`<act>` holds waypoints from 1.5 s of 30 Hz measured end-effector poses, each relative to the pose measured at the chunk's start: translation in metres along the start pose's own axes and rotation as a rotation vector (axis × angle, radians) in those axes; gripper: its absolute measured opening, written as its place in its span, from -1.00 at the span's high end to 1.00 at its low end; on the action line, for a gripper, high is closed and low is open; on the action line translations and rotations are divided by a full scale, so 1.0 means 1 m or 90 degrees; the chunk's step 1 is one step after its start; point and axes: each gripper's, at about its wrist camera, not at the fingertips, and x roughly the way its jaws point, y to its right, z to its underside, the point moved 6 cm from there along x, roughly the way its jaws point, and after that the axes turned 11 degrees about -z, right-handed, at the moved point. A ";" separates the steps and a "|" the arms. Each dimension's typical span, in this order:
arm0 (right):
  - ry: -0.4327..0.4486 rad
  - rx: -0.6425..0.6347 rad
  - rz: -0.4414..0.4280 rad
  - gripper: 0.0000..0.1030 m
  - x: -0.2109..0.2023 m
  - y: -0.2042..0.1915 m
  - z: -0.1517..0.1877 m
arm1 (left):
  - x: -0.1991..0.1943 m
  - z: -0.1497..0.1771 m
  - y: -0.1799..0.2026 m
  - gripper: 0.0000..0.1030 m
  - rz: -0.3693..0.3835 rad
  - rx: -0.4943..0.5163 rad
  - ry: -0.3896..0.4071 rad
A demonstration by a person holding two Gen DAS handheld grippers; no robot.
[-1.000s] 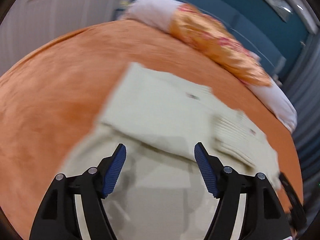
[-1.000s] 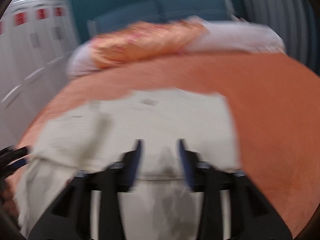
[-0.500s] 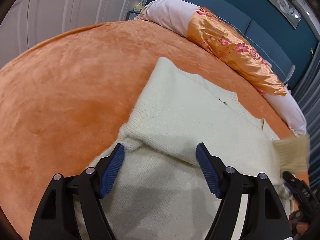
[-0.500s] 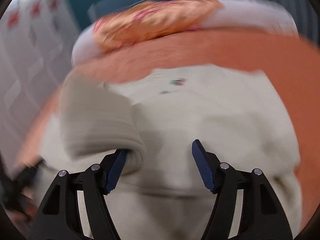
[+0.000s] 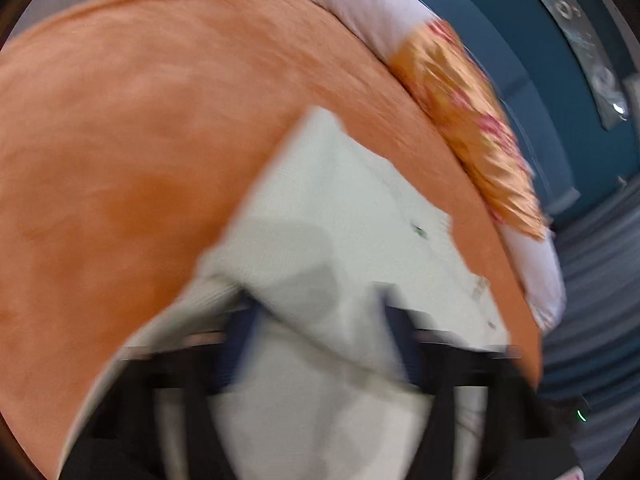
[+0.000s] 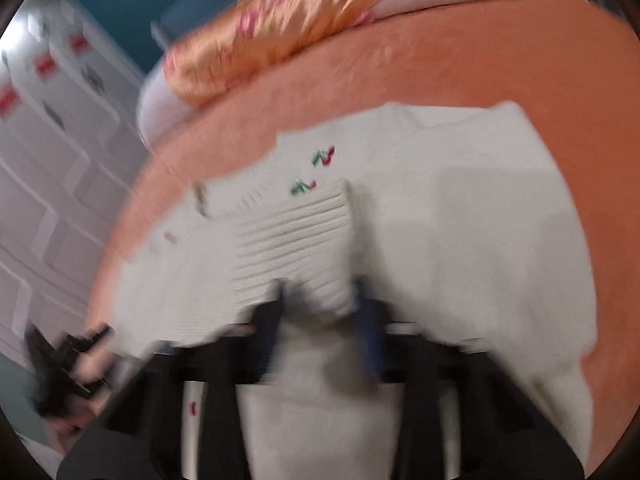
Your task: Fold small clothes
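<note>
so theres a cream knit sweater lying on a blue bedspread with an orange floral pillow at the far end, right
Not quite: the bedspread is orange, not blue; the blue is the wall behind the bed. Both wrist views show it. The rest holds: a cream knit sweater lies on it, and the orange floral pillow sits at the far end.

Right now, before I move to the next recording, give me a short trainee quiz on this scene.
1. True or false: the cream knitted sweater hangs on a wardrobe door.
2. The small embroidery on the sweater is: A) green and red, B) blue and yellow, C) black.
3. What lies along the far edge of the orange bedspread?

Key: 1 false, it lies on the bedspread. 2 A. 3 pillows, one in an orange floral cover.
</note>
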 end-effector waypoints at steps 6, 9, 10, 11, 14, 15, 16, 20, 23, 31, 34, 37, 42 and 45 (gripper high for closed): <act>0.201 -0.082 -0.120 0.82 -0.092 -0.051 -0.032 | -0.032 -0.007 0.020 0.87 -0.009 0.066 0.097; 0.114 -0.035 -0.028 0.82 -0.050 0.001 -0.011 | -0.013 0.008 0.020 0.86 -0.047 0.114 0.081; 0.042 0.006 0.014 0.84 -0.022 0.028 0.007 | -0.003 0.014 0.017 0.86 -0.063 0.120 0.067; 0.048 0.018 0.001 0.84 -0.021 0.033 0.011 | 0.005 0.020 0.013 0.86 -0.073 0.122 0.057; 0.131 0.001 -0.053 0.84 -0.062 0.009 0.005 | 0.005 0.030 0.009 0.80 -0.082 0.150 0.100; 0.139 -0.008 -0.052 0.84 -0.064 0.007 0.006 | 0.004 0.031 0.009 0.77 -0.084 0.154 0.106; 0.128 -0.016 -0.031 0.83 -0.059 0.011 0.010 | 0.005 0.032 0.009 0.75 -0.085 0.156 0.111; 0.075 0.025 -0.014 0.78 -0.039 0.036 0.017 | 0.006 0.033 0.003 0.69 -0.061 0.143 0.124; 0.133 0.014 0.105 0.68 -0.070 0.024 0.008 | 0.006 0.031 0.001 0.69 -0.048 0.131 0.124; -0.019 -0.235 -0.101 0.69 0.029 -0.165 0.014 | 0.008 0.033 0.003 0.68 -0.054 0.136 0.132; -0.100 -0.261 -0.141 0.69 0.097 -0.219 0.022 | 0.008 0.033 0.002 0.67 -0.047 0.132 0.134; -0.151 -0.247 -0.132 0.69 0.138 -0.232 0.036 | 0.009 0.033 0.001 0.67 -0.036 0.125 0.133; -0.146 -0.257 -0.123 1.00 0.136 -0.199 0.039 | 0.011 0.033 -0.002 0.67 -0.017 0.116 0.133; -0.091 -0.219 -0.089 1.00 0.090 -0.139 0.024 | 0.011 0.033 -0.002 0.67 -0.015 0.116 0.135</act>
